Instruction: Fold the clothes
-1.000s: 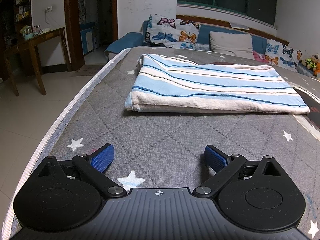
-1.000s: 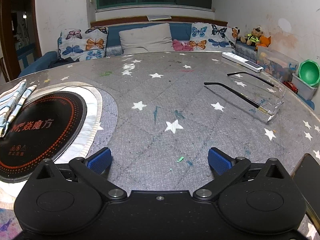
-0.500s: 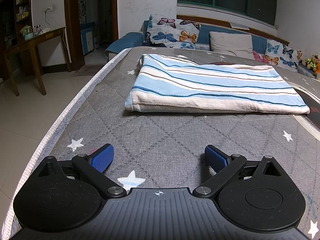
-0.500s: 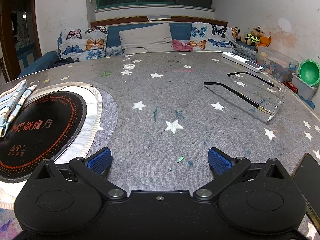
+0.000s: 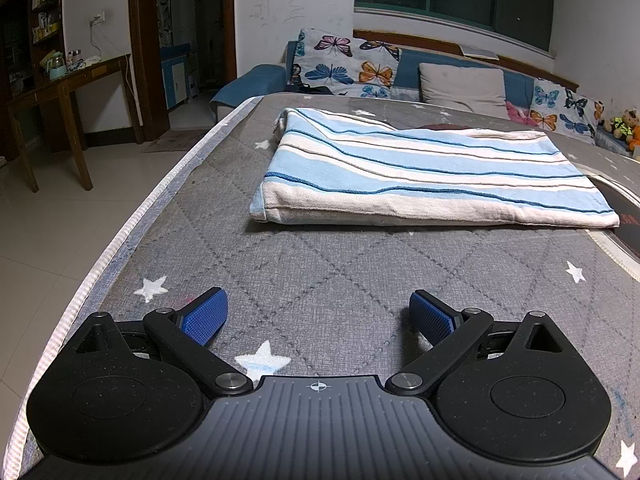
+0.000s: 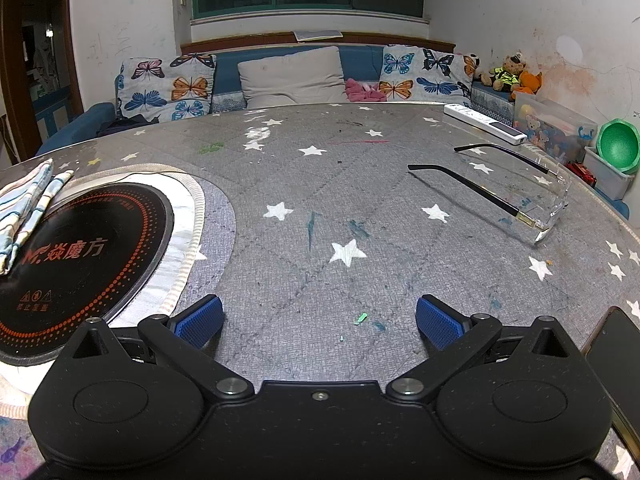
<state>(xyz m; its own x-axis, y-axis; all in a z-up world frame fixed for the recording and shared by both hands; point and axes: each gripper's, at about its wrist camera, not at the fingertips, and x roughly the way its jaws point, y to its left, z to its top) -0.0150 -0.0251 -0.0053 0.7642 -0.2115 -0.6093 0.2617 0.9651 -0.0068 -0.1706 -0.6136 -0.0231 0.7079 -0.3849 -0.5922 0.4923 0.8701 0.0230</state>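
Left wrist view: left gripper [image 5: 319,317] low over the grey star-print table cover [image 5: 340,280], blue pads [image 5: 204,317] spread wide, nothing between them. A white star [image 5: 262,361] on the cover sits just inside the left pad at about 7 o'clock of the frame centre.

Folded striped cloth [image 5: 428,172], light blue and cream with dark blue lines, lies flat on the cover at 12 to 1 o'clock from the gripper, well apart from the pads. Near folded edge runs roughly crosswise; layers visible at its left corner. Its right end touches or overlaps the round black hotplate [image 5: 626,208] at 3 o'clock; only a sliver of that plate shows here.

Beyond the table at 12 o'clock: butterfly cushions [image 5: 346,66] and a plain grey pillow [image 5: 464,82] on a blue sofa. Wooden side table [image 5: 60,92] at 10 o'clock.

Right wrist view: right gripper [image 6: 319,322] also low over the cover, pads parted wide, holding nothing. Black hotplate with red ring of dots at 9 o'clock, the cloth's end [image 6: 24,208] lying on its far left rim. Spectacles [image 6: 504,190] rest at 2 o'clock, arms unfolded. White power strip [image 6: 484,124] beyond them at 1 o'clock. Dark phone [image 6: 616,356] at the 4 o'clock edge, just beside the gripper body. Green bowl [image 6: 618,146] off the table at 3 o'clock
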